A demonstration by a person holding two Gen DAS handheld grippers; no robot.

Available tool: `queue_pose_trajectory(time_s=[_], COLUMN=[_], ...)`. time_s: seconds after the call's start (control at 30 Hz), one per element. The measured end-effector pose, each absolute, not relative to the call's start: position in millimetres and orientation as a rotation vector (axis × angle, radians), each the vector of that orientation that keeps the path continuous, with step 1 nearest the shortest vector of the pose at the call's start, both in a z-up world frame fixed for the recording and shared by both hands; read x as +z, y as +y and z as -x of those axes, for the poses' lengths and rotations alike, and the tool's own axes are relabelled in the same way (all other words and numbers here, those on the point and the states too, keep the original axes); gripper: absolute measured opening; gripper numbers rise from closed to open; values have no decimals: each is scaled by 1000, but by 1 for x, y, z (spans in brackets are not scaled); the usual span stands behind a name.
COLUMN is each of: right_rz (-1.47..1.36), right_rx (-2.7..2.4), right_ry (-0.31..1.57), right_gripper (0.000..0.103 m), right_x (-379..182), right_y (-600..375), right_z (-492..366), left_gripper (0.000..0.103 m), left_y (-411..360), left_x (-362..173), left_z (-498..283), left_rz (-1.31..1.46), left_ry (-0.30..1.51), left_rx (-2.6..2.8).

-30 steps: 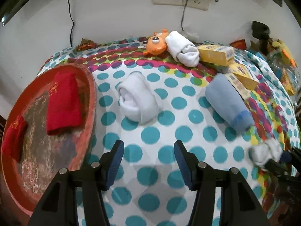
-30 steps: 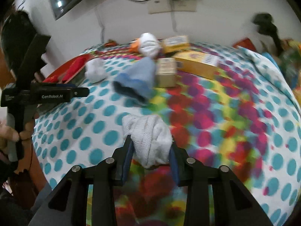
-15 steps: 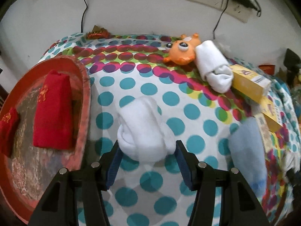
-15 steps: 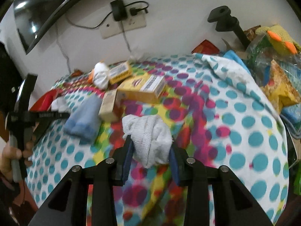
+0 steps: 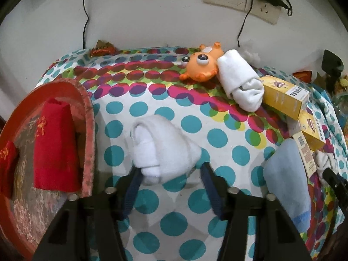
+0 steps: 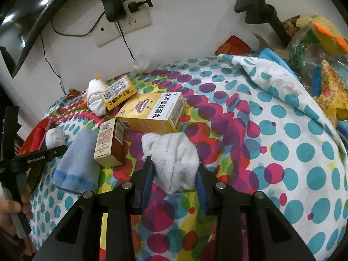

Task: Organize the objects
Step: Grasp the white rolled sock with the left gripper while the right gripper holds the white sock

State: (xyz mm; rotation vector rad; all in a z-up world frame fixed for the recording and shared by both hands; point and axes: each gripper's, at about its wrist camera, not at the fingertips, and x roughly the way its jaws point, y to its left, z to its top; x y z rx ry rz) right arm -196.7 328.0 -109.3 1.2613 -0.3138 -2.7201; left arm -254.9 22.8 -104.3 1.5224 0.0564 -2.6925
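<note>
Down at the left gripper (image 5: 168, 174), the jaws are closing around a rolled white sock (image 5: 161, 148) that lies between them on the dotted tabletop (image 5: 139, 113). Just left of it sits a red tray (image 5: 87, 117) with a folded red cloth (image 5: 54, 145) inside. Farther back lie an orange toy (image 5: 201, 65) touching a second white sock roll (image 5: 240, 82), and yellow boxes (image 5: 285, 96) beside that.

Meanwhile the right gripper (image 6: 175, 174) clamps a crumpled white sock (image 6: 171, 156) between its pads, above the tabletop. Just beyond it sit a large yellow box (image 6: 152, 114) and a brown box (image 6: 108, 143), with a pale blue sock (image 6: 76, 163) to their left.
</note>
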Motion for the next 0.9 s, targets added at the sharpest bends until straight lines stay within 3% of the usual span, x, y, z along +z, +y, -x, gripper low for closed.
queue_pose_trajectory(time_s=[0.1,0.7,0.83,0.9], right_rz=[-1266,-1262,-1263,-1265], right_rx=[-2721,-2708,-2710,-2714], right_ry=[-299,-366,-368,-362], right_gripper=[35,37,37,37], right_x=[-109,-110,-110,-110], right_y=[326,331,331,330], right_z=[197,200,201,201], left_gripper=[32,31,34,45], left_y=[21,54,52,53], left_x=[-105,-102,-102,-98], left_z=[254,171,164,162], left_rz=[-1547,-1658,-1672,-1681], left_ry=[59,-230,-203,-207], left_rx=[-2705,-2891,-2919,-2914])
